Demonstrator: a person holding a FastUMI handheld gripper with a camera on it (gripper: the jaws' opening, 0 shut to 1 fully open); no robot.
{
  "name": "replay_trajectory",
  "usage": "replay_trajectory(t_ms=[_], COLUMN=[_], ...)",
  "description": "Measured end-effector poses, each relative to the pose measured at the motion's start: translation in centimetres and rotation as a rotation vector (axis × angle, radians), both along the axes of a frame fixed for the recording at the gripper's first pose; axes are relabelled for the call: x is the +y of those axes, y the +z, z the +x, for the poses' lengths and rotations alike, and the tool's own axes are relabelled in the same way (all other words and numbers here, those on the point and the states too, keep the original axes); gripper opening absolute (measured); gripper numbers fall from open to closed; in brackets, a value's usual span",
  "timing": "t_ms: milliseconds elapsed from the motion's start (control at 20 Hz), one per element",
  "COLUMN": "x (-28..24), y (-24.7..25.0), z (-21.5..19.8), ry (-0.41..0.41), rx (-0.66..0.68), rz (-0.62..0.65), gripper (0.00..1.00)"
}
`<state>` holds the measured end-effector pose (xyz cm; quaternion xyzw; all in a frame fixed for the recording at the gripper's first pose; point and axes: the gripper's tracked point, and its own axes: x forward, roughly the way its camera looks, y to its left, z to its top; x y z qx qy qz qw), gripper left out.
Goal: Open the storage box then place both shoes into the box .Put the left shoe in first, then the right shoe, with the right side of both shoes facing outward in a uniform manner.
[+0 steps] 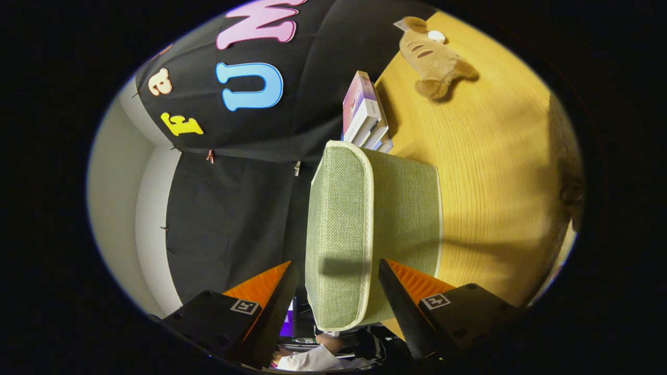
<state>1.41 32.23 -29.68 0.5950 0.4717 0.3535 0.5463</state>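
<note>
A light green woven storage box (406, 208) stands on the wooden table (495, 172), with its lid (338, 208), edged in pale piping, down on top. My gripper (336, 264) is rolled onto its side and straddles the near end of the lid. One finger (281, 291) is above the lid's top face. The other finger (401, 297) is beside the lid's rim, against the box wall. A narrow gap shows on each side, so the gripper is open around the lid. No shoes are visible.
A short stack of books (365, 112) lies just beyond the box against the black cloth wall. A brown plush toy (432, 60) lies farther off on the table. A person's hand and pale sleeve (312, 357) show behind the fingers.
</note>
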Motion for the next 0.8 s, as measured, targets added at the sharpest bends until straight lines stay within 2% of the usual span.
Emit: replay_trajectory(t_ms=[200, 300, 350, 450, 500, 550, 650, 700, 800], x=[1.0, 1.0, 0.9, 1.3, 1.4, 1.0, 0.4, 0.3, 0.0], y=[-0.5, 0.6, 0.1, -0.3, -0.3, -0.5, 0.5, 0.8, 2.0], z=[-0.1, 0.2, 0.4, -0.1, -0.3, -0.4, -0.2, 0.1, -0.1], ry=[0.005, -0.008, -0.011, 0.005, 0.015, 0.018, -0.002, -0.008, -0.020], rx=[0.034, 0.048, 0.048, 0.064, 0.072, 0.070, 0.059, 0.043, 0.016], rz=[0.062, 0.131, 0.123, 0.126, 0.132, 0.134, 0.161, 0.156, 0.144], gripper=[0.95, 0.95, 0.92, 0.73, 0.59, 0.55, 0.22, 0.11, 0.08])
